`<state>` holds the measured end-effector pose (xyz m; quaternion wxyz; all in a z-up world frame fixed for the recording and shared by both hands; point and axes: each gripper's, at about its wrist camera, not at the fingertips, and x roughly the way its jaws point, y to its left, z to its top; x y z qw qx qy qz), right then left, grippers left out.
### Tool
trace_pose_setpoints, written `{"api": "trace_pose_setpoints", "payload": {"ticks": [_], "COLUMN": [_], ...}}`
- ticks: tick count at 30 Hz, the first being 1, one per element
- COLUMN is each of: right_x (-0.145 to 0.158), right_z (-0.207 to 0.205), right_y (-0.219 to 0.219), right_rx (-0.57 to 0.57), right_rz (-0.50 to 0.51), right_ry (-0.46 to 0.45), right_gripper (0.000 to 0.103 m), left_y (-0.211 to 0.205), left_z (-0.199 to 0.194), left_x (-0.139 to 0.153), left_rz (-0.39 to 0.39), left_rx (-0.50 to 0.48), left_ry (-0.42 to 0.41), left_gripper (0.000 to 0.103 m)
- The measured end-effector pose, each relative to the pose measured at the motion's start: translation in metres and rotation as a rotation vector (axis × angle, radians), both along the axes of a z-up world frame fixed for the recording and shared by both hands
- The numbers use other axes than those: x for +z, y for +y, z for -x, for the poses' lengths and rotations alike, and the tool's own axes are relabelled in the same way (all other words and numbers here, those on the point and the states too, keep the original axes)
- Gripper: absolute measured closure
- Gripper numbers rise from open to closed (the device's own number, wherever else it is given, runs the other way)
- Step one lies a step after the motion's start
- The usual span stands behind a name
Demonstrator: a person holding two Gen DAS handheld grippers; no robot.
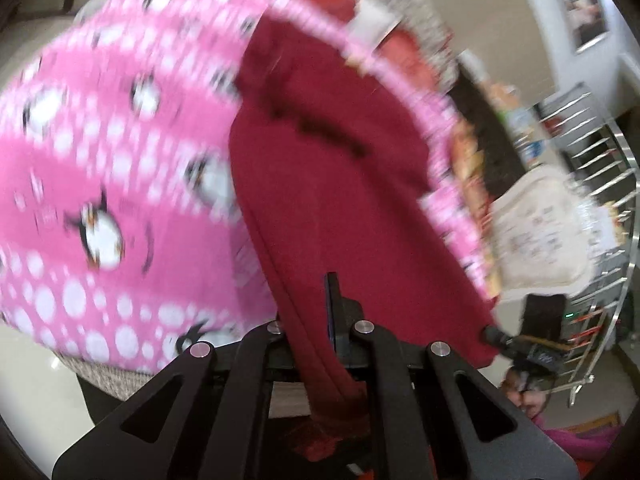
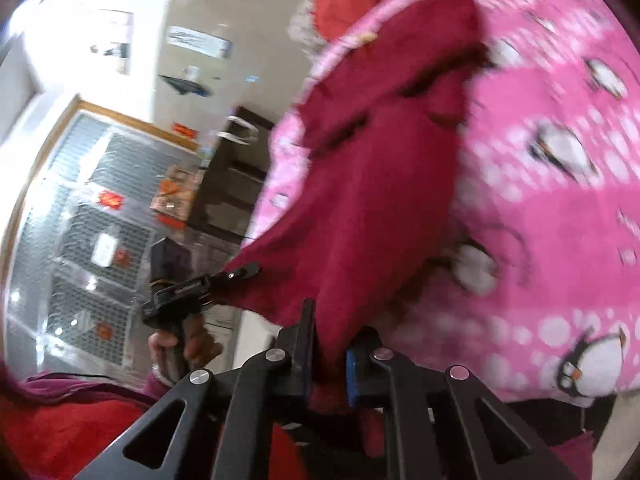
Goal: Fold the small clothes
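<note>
A dark red garment hangs stretched in the air above a pink penguin-print blanket. My left gripper is shut on one corner of it, the cloth bunched between the jaws. My right gripper is shut on the other corner of the dark red garment. Each gripper shows in the other's view: the right one at the garment's far corner, the left one likewise. Both views are motion-blurred.
The pink blanket covers a seat with a woven grey edge. A red cushion lies beyond it. A metal stair railing, a dark cabinet and a glazed door stand around.
</note>
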<state>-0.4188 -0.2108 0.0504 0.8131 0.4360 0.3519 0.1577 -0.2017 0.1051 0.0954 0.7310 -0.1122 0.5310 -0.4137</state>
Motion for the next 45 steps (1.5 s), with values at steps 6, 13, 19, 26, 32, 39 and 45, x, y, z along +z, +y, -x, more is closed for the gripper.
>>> {"api": "trace_pose_setpoints", "payload": {"ticks": [6,13,19,26,32,39,45], "right_x": [0.047,0.032,0.033,0.066,0.07,0.051,0.024], "right_z": [-0.001,0.002,-0.009,-0.065,-0.129,-0.193,-0.244], "right_y": [0.005,-0.01,-0.029,-0.093,-0.14,-0.187,-0.22], "right_rx": [0.028,-0.011,-0.043,-0.148,-0.198,-0.246,-0.275], "right_rz": [-0.04,-0.013,-0.047,-0.011,0.016,0.01,0.041], "right_ry": [-0.143,-0.065,-0.087,-0.198,-0.179,-0.113,-0.014], "right_gripper": [0.092,0.092,0.093,0.093,0.093,0.093,0.093], "left_y": [0.011,-0.002,-0.017,-0.067,-0.117,-0.162,-0.198], "left_z": [-0.003,-0.008,-0.027,-0.093,-0.152,-0.212,-0.252], "left_x": [0.042,0.007,0.014,0.041,0.04,0.024,0.005], "left_rz": [0.078,0.021,0.039,0.077,0.043,-0.004,-0.051], "left_rx": [0.006,-0.007,-0.011,0.003,0.032,0.074,0.074], "left_ry": [-0.091,-0.003,-0.008,-0.072,-0.131,-0.143,-0.154], "left_gripper": [0.1,0.1,0.1,0.1,0.1,0.1,0.099]}}
